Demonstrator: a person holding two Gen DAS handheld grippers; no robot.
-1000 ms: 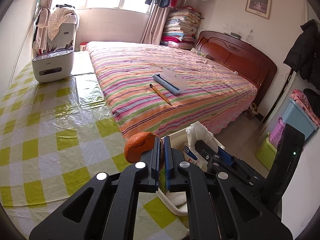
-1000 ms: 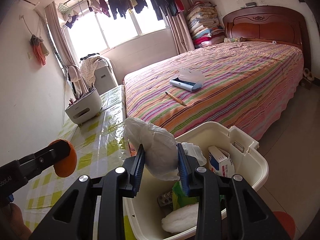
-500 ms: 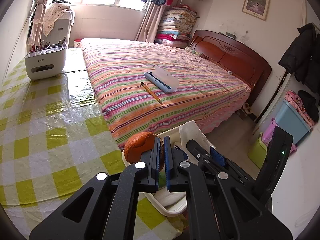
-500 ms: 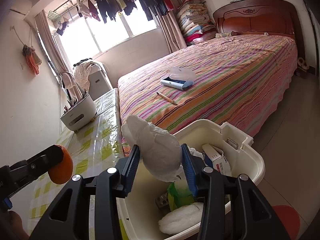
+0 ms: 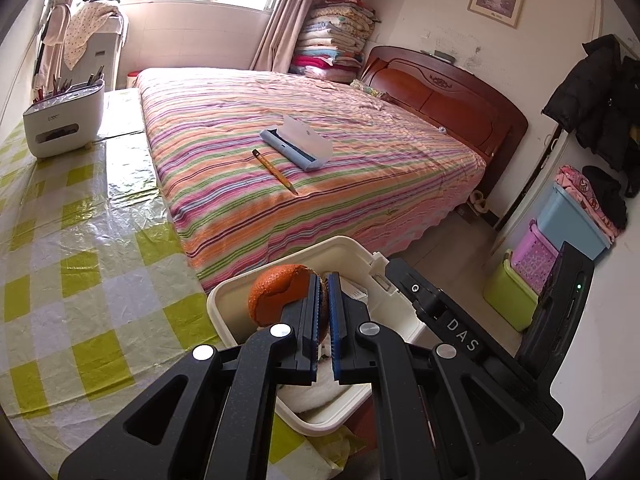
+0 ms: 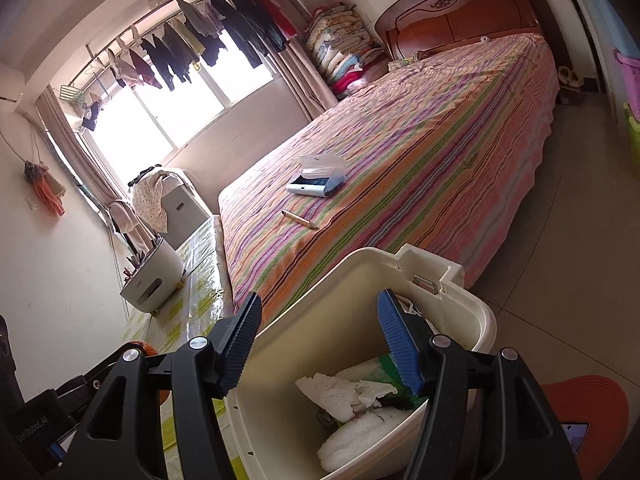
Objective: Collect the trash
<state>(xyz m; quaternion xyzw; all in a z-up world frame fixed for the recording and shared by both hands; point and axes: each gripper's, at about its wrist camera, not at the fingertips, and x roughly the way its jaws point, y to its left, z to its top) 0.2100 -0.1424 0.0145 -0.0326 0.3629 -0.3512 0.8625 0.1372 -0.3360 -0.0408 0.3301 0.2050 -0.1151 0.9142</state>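
Both views sit on hand-held grippers and look forward along the fingers, tilted downward. The left wrist view hangs close over the cream bin (image 5: pixel 224 300) at lower centre, with the checked table (image 5: pixel 80 260) at left and the striped bed (image 5: pixel 312 168) across the middle. The right wrist view, rolled sideways, looks into the same bin (image 6: pixel 472 308) from close by. Both share the bed (image 6: pixel 400 160), the window wall and the white organiser (image 5: pixel 60 120) (image 6: pixel 152 276).
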